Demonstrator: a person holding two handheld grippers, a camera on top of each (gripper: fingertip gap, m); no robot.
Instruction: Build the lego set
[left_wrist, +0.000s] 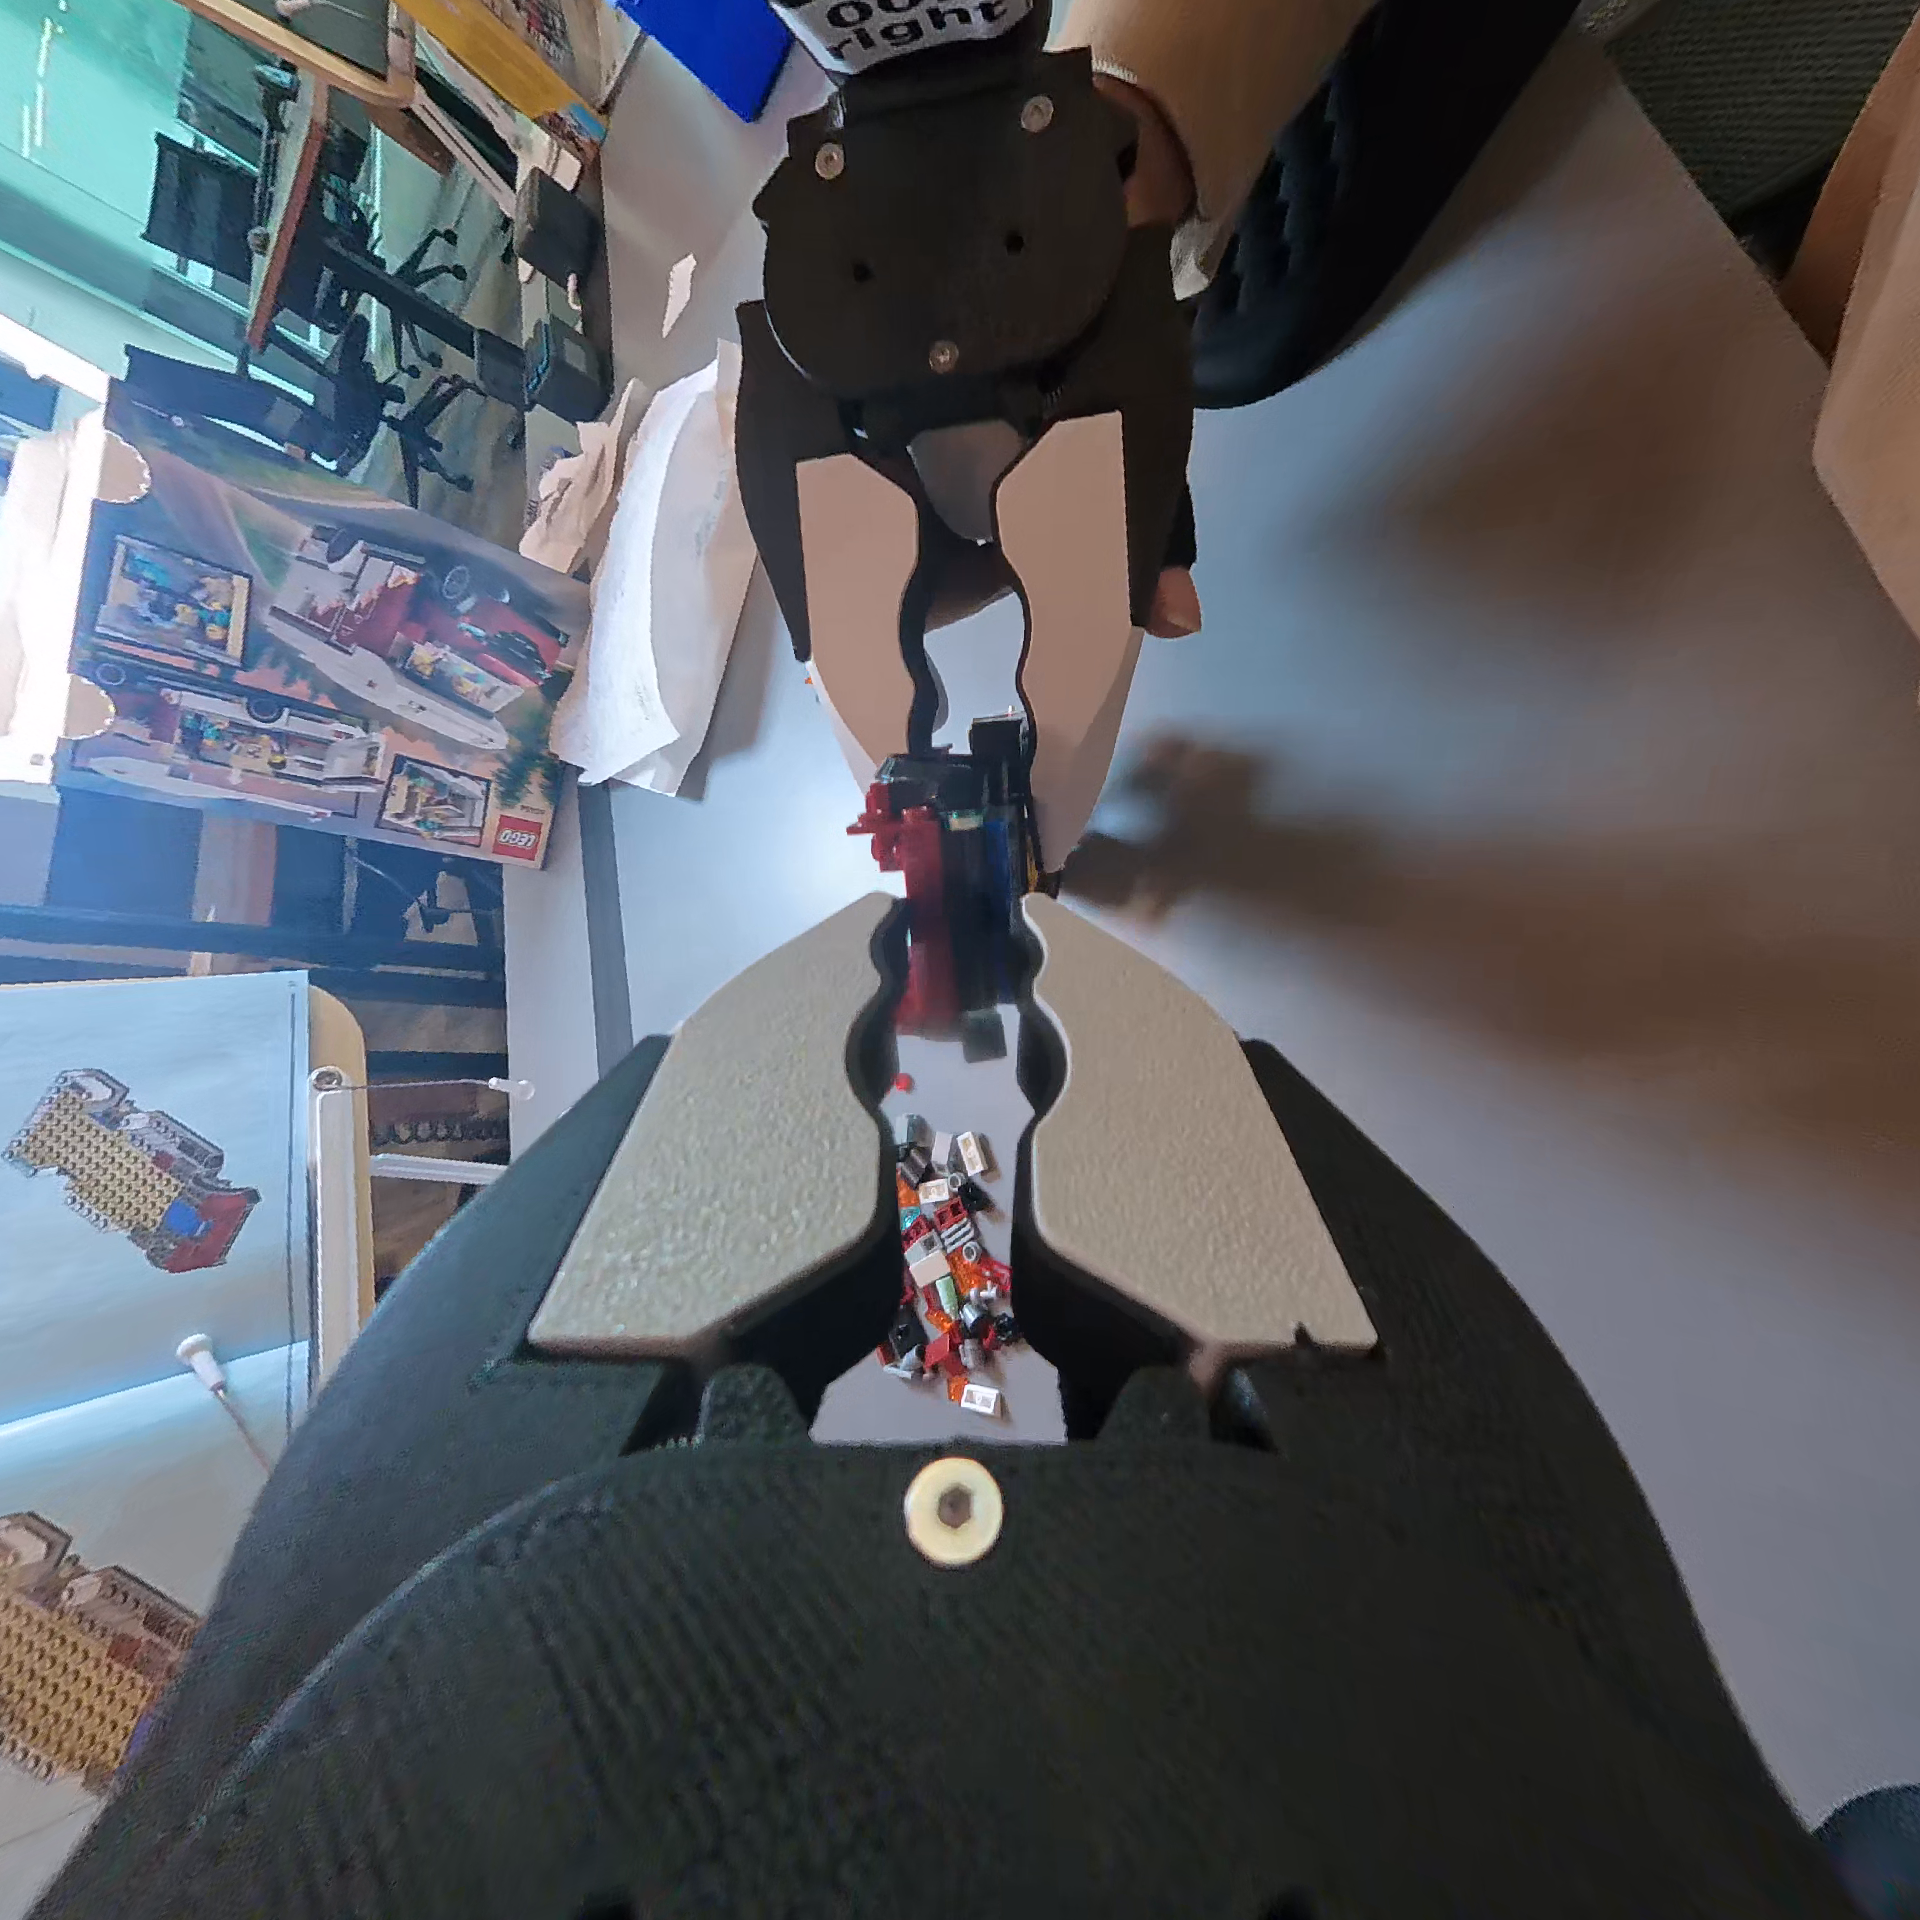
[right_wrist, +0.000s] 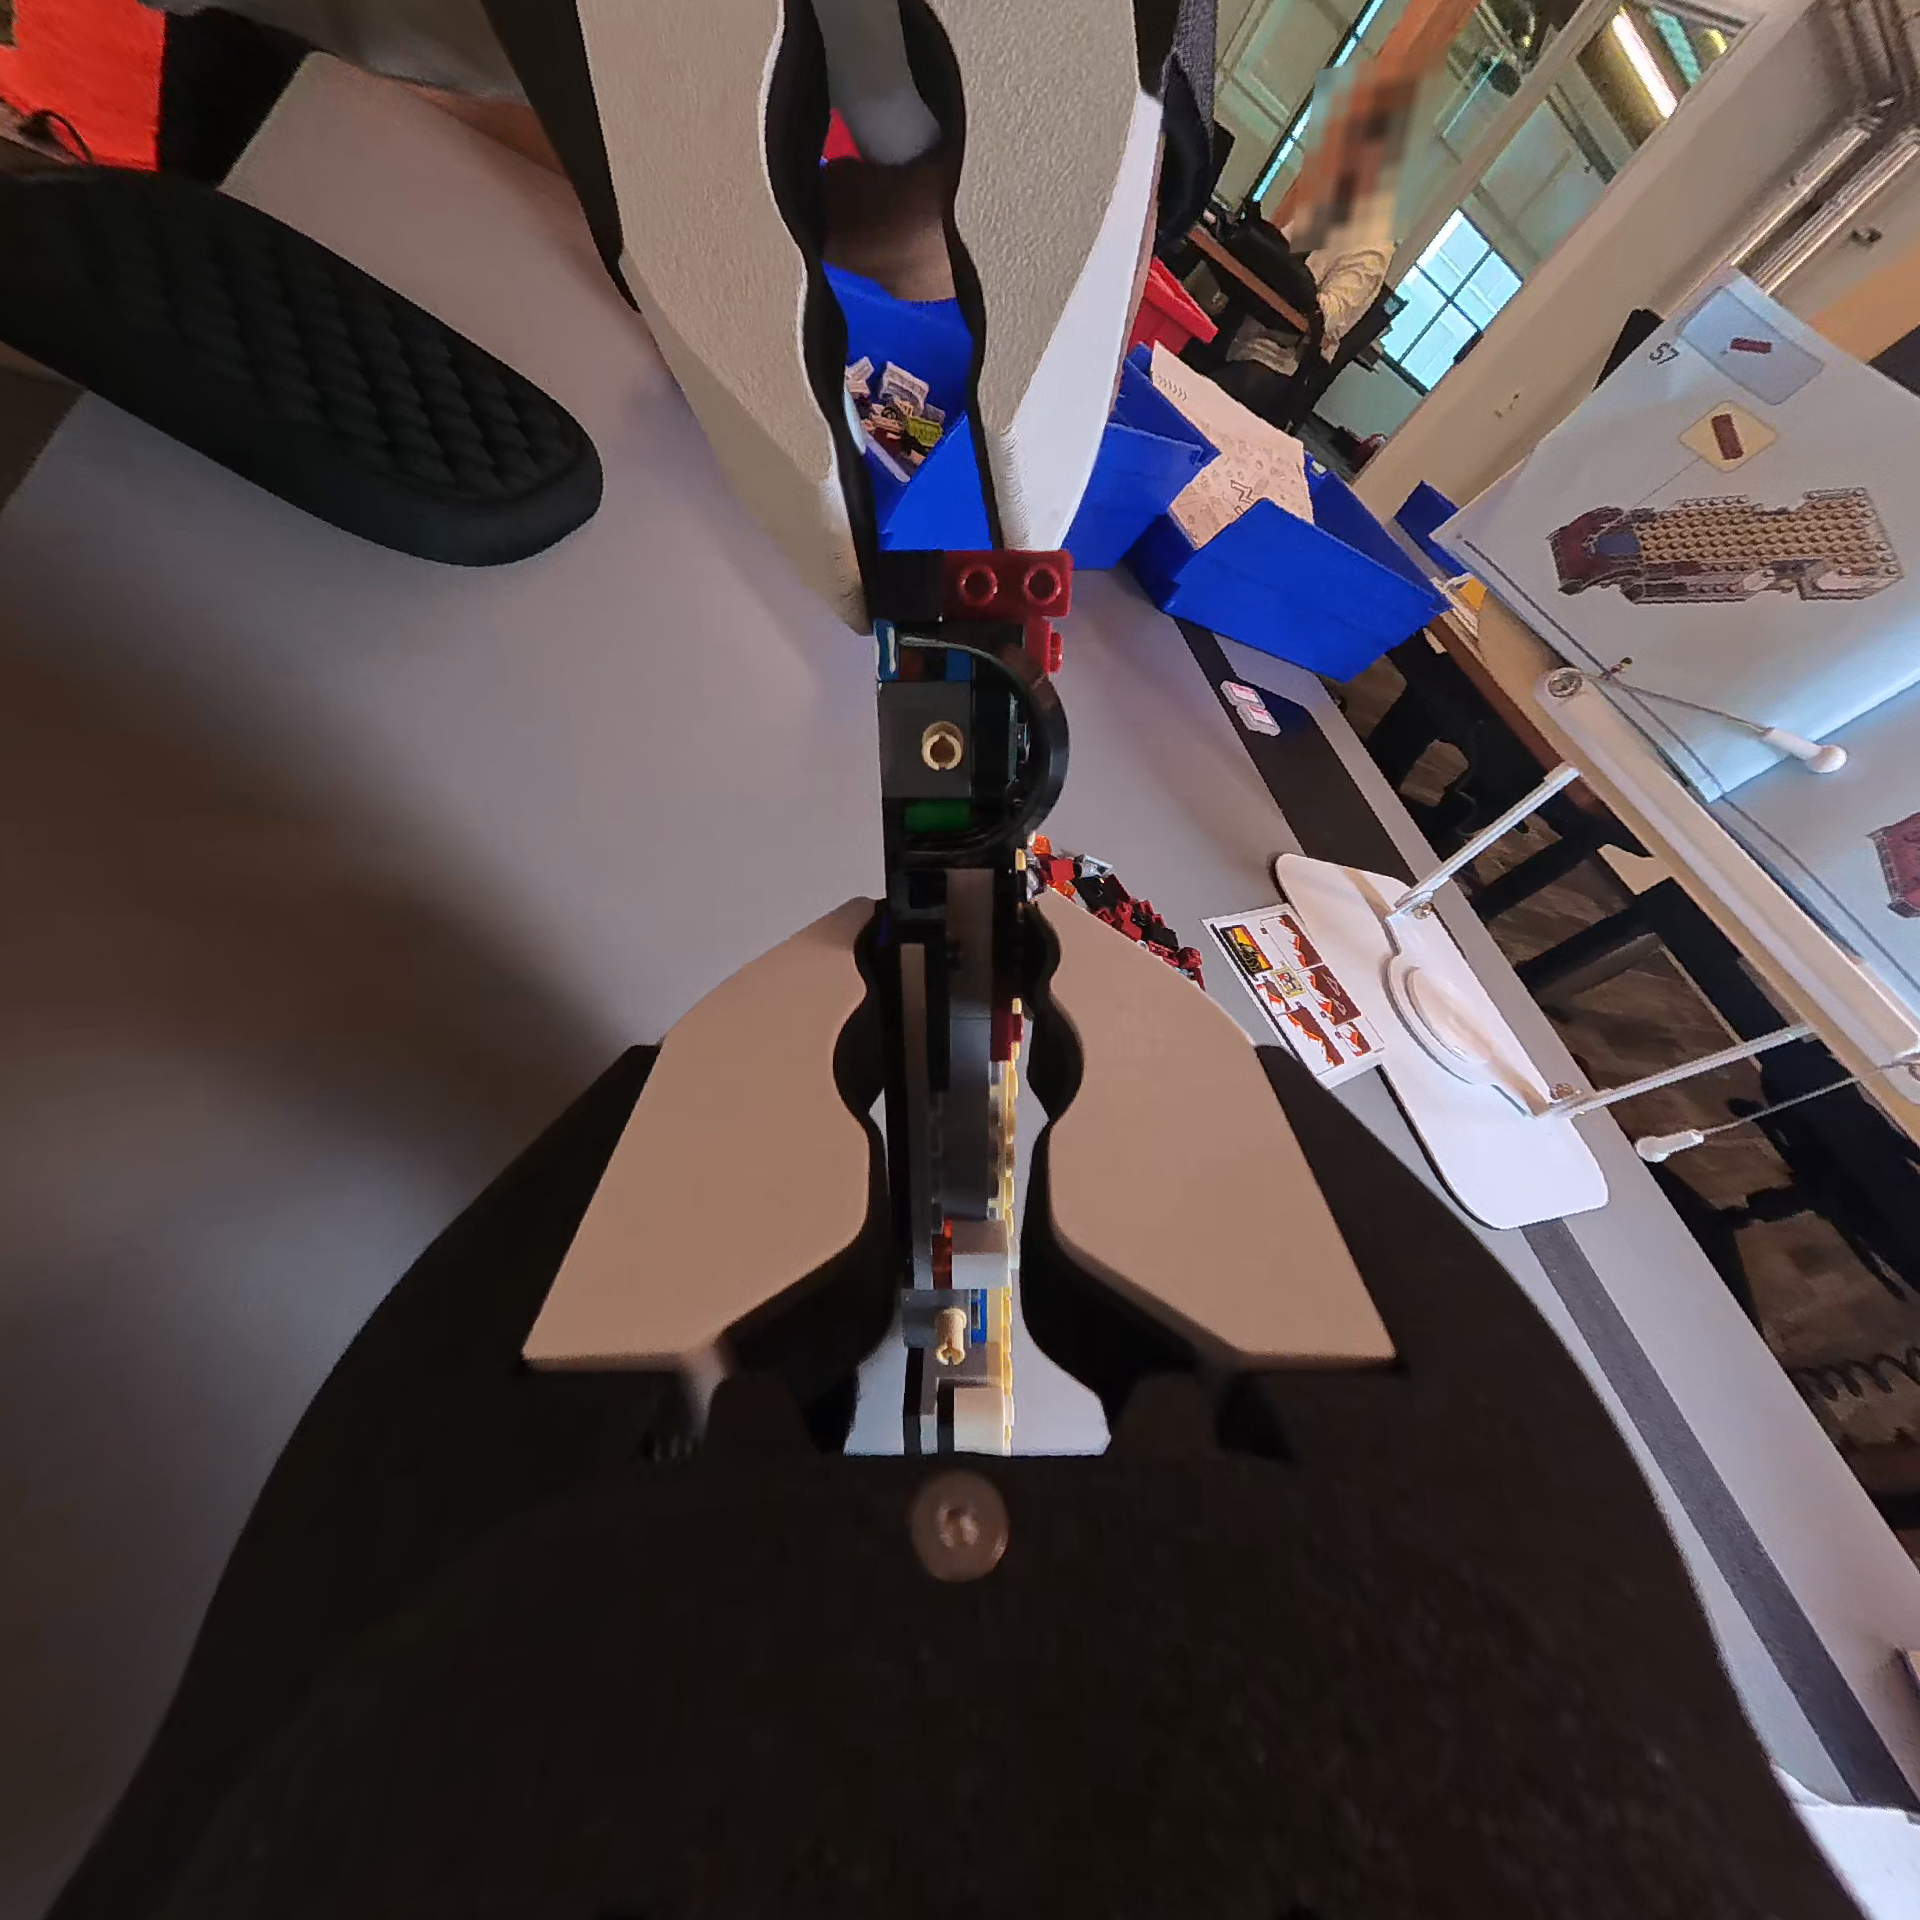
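Brick model (right_wrist: 961, 748) spans lengthwise between both hand-held grippers, clamped at each end.

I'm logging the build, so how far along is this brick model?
Partly built: a long brick model of dark red, black and blue parts hangs over the table, clamped at opposite ends by the right tongs and the left tongs. A pile of loose pieces still lies unused on the table.
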